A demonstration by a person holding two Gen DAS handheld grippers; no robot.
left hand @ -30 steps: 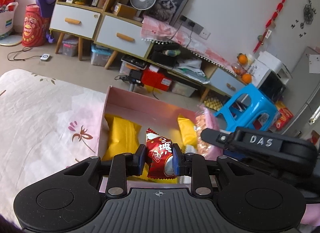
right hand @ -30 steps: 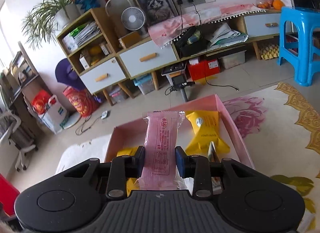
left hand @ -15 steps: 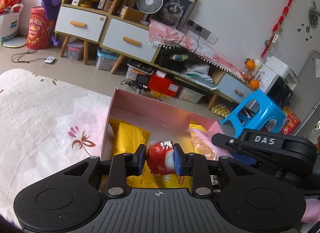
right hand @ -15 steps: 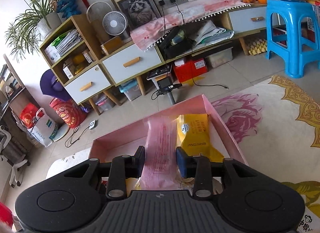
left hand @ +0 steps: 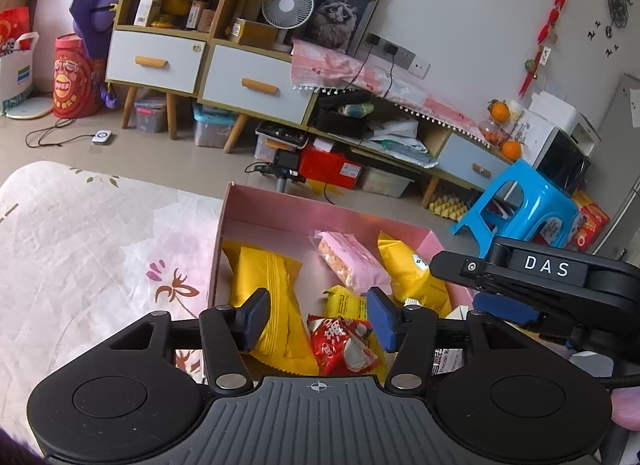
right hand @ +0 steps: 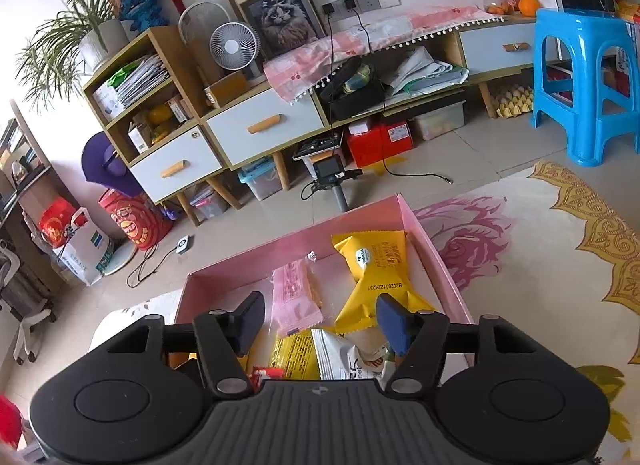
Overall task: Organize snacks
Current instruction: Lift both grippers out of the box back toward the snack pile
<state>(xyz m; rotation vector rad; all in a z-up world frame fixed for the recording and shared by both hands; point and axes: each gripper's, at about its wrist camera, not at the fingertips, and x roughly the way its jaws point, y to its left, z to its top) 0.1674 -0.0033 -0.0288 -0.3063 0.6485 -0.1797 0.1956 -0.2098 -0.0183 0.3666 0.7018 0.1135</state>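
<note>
A pink box sits at the edge of a floral cloth and holds several snack packs. My left gripper is open above it, with the red snack pack lying loose in the box below its fingers. My right gripper is open too, and the pink snack pack lies in the box just ahead of it. The pink pack also shows in the left wrist view. Yellow packs lie on either side. The right gripper's body shows at the box's right edge.
The box stands on a table with a pale floral cloth to its left. Beyond the table edge are a tiled floor, a low wooden cabinet with drawers, a blue plastic stool and a patterned rug.
Both grippers have opened. The red pack dropped from the left gripper into the box, and the pink pack dropped from the right gripper into the box.
</note>
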